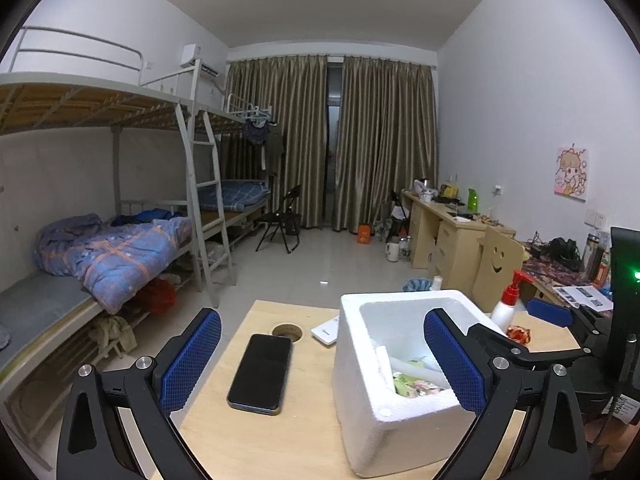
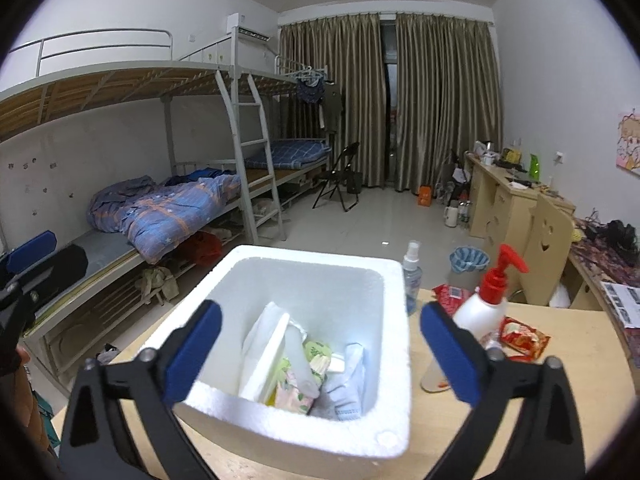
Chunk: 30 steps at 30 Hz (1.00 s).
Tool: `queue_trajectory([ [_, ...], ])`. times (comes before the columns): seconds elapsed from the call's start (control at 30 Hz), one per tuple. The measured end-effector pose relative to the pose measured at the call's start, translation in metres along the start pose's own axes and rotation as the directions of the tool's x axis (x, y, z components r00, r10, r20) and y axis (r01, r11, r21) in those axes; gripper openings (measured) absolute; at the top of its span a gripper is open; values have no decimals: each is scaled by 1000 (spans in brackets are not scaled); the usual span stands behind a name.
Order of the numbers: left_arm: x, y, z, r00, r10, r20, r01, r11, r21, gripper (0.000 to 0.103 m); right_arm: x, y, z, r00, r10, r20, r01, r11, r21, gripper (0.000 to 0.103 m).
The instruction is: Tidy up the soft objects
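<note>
Standing on a wooden table (image 2: 460, 408), a foam box (image 2: 384, 360) faces bunk beds (image 2: 132, 92).

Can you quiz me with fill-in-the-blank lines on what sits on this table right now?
1. The soft packets lie inside the white ____ box.
2. The pump bottle has a ____ top.
3. The dark phone lies flat on the table, ____ the box.
4. The right gripper is open, its jaws holding ____.

Missing words: foam; red; outside; nothing
</note>
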State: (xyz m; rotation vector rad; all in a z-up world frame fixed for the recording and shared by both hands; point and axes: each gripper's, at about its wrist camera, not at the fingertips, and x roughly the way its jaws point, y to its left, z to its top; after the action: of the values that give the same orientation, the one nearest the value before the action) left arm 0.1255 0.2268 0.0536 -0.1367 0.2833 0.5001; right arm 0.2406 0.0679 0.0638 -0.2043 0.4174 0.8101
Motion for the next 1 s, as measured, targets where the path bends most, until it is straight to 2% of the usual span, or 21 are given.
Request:
queue_trajectory([
  [0.6, -59, -17, 2, 999, -5, 53, 4, 1000, 21, 101, -54, 3, -5, 998, 14, 54, -15, 1000, 6, 103],
  [1.0, -106, -25, -3, 993, -49, 110, 46, 999, 26, 102, -101, 7, -17, 993, 7, 120, -9, 1000, 16, 103],
])
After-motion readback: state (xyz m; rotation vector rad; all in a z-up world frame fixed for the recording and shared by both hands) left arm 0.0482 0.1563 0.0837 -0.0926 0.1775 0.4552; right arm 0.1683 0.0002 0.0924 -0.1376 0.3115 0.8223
